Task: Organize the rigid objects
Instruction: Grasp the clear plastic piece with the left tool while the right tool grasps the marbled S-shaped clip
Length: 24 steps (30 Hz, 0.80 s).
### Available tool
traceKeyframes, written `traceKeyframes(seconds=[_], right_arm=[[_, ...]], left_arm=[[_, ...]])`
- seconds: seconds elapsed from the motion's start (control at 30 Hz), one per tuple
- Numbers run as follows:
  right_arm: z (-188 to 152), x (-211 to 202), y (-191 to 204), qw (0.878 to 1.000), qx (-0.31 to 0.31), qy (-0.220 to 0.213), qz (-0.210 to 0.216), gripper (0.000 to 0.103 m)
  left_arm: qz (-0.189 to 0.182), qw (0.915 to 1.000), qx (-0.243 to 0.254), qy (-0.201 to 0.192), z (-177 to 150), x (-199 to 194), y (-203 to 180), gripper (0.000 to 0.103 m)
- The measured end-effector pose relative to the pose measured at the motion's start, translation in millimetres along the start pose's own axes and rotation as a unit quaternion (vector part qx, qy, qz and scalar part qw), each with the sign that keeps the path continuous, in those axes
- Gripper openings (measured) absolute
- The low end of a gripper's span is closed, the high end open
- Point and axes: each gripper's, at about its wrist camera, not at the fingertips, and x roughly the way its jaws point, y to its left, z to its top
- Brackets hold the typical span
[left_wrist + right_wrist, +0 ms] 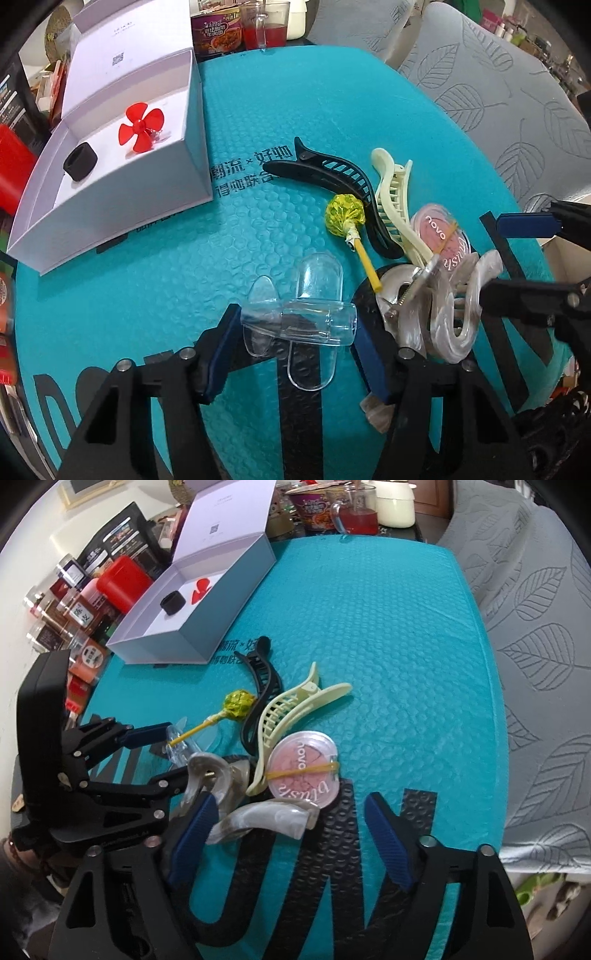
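2 blue pads of the left gripper [295, 343] bracketed the clear propeller [295, 317] on the teal mat [277, 122]; a square squeeze before lifting toward the white box [122, 158] seemed wise. Right view: the right gripper [295, 842] gaped wide, empty, beside the pearl clip [258, 819].

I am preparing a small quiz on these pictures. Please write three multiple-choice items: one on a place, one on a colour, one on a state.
1. Where is the red propeller?
A. in the white box
B. on the teal mat
C. on the blush compact

2. What colour is the lollipop wrapper?
A. blue
B. yellow-green
C. white

3. How do the left tongs stand?
A. far from everything
B. around the clear plastic piece
C. inside the box

Answers: 1 A, it lies beside the black ring; 2 B, the foil shows it; 3 B, one pad on each side.
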Motion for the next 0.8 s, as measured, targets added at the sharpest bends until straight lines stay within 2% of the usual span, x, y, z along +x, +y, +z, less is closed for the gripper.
traceKeyframes(seconds=[0.07, 0.17, 0.47, 0.67, 0.8], right_arm=[[-1, 1, 2, 1.0, 0.0, 0.002, 0.004, 0.094], [-2, 3, 5, 1.0, 0.003, 0.007, 0.003, 0.103], [-4, 10, 22, 1.0, 0.006, 0.016, 0.009, 0.103], [-2, 19, 32, 0.999, 0.046, 0.025, 0.012, 0.103], [-2, 28, 42, 0.998, 0.057, 0.027, -0.006, 0.103]], left_arm=[[0.0, 1.0, 0.0, 0.001, -2, -2, -2, 0.059], [0.001, 0.9999, -0.012, 0.0, -8, -8, 1, 0.059], [0.018, 0.997, -0.074, 0.011, -30, -25, 31, 0.059], [0.026, 0.9922, -0.121, 0.016, -46, -35, 49, 0.059], [0.037, 0.9886, -0.145, 0.018, -61, -45, 64, 0.059]])
